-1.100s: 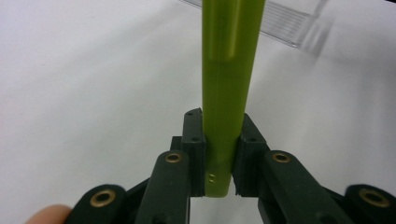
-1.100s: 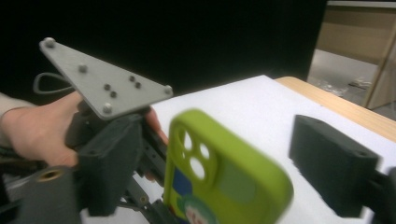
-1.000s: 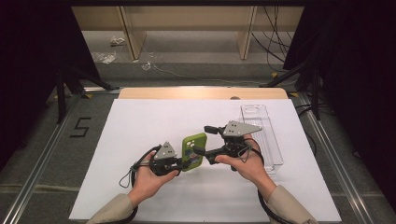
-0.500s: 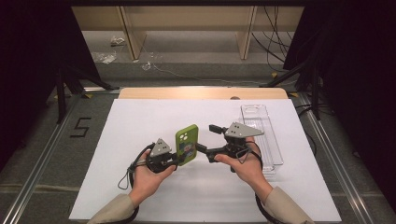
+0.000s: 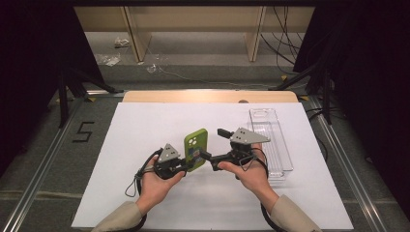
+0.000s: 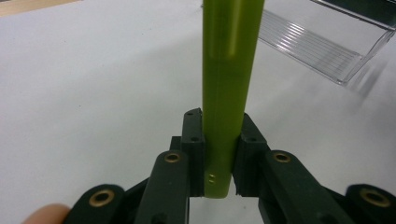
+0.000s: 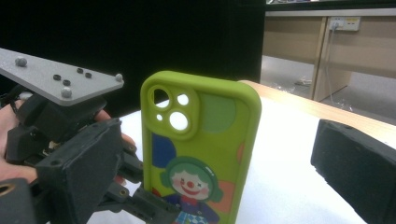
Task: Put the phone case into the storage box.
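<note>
A green phone case (image 5: 196, 147) with a clown picture on its back (image 7: 201, 154) stands upright above the white table. My left gripper (image 5: 183, 166) is shut on its lower edge, and its pads (image 6: 194, 140) press both faces of the case (image 6: 226, 93). My right gripper (image 5: 216, 146) is open. Its jaws have just been opening and now stand wide on either side of the case without touching it. From the right gripper (image 7: 210, 140) view, the left gripper's grey plate (image 7: 60, 79) shows just behind the case.
A clear plastic tray (image 5: 270, 145) lies on the white sheet (image 5: 145, 125) to the right of my right hand; its ribbed wall (image 6: 317, 42) appears beyond the case. A wooden table edge (image 5: 208, 95) runs along the back, with shelving and cables behind it.
The case has been tipped from a slanted, flatter pose up onto its edge. The right gripper's jaws have spread apart and come off the case.
</note>
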